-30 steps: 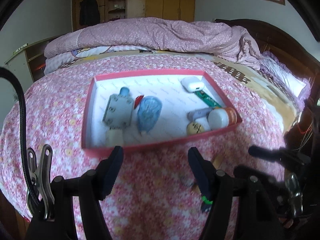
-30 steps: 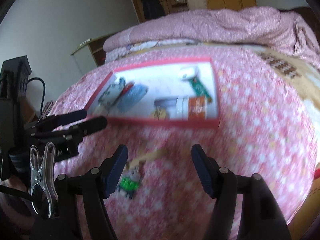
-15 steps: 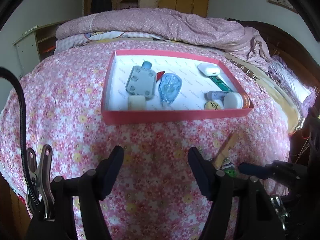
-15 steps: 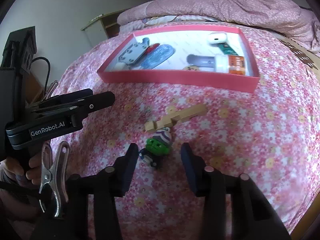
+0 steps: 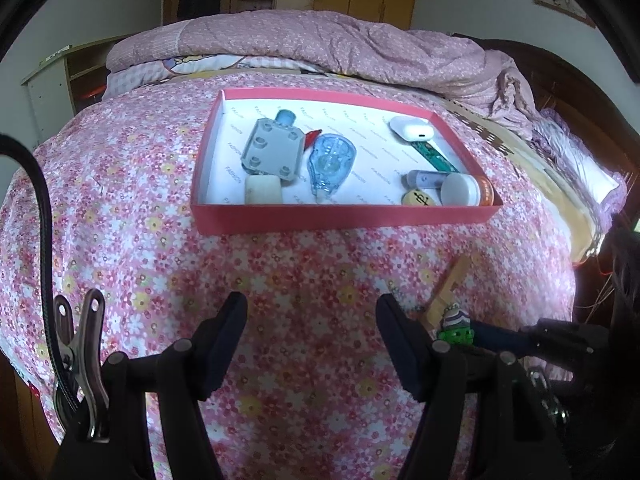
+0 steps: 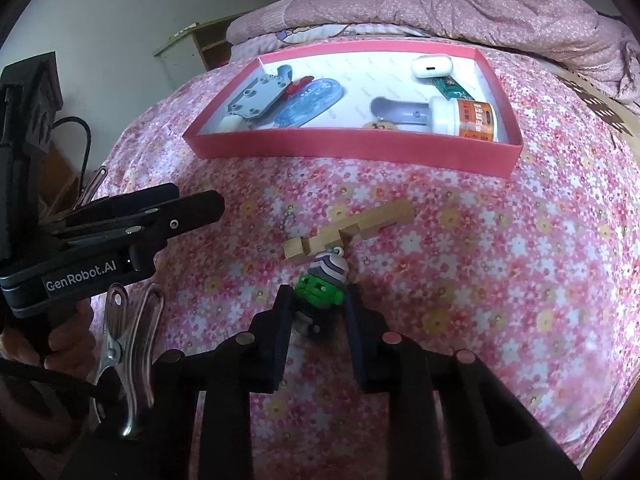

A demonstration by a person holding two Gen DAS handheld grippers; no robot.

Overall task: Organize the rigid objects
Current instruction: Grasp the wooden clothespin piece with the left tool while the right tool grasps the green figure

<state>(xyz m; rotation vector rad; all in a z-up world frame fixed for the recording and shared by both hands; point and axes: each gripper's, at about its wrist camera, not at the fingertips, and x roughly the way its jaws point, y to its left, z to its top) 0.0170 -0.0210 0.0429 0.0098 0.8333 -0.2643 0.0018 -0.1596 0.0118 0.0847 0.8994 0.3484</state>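
Observation:
A small green-headed figurine (image 6: 322,288) lies on the floral bedspread, touching a notched wooden piece (image 6: 348,230). My right gripper (image 6: 318,300) has its jaws closed in around the figurine's dark body, pads at its sides. In the left wrist view the figurine (image 5: 456,330) and wooden piece (image 5: 448,288) show at lower right with the right gripper's fingers (image 5: 504,338) on the figurine. My left gripper (image 5: 312,320) is open and empty above the bedspread, in front of the red box (image 5: 344,218).
The red box (image 6: 360,148) holds a grey block (image 5: 272,148), a blue tape dispenser (image 5: 330,164), a white earbud case (image 5: 412,130), an orange bottle (image 6: 464,116) and other small items. A rumpled pink quilt (image 5: 340,48) lies behind it. The bed edge drops at right.
My right gripper has moved down onto the green figurine and narrowed its jaws around it. The left gripper has drawn back a little from the red box and stays open.

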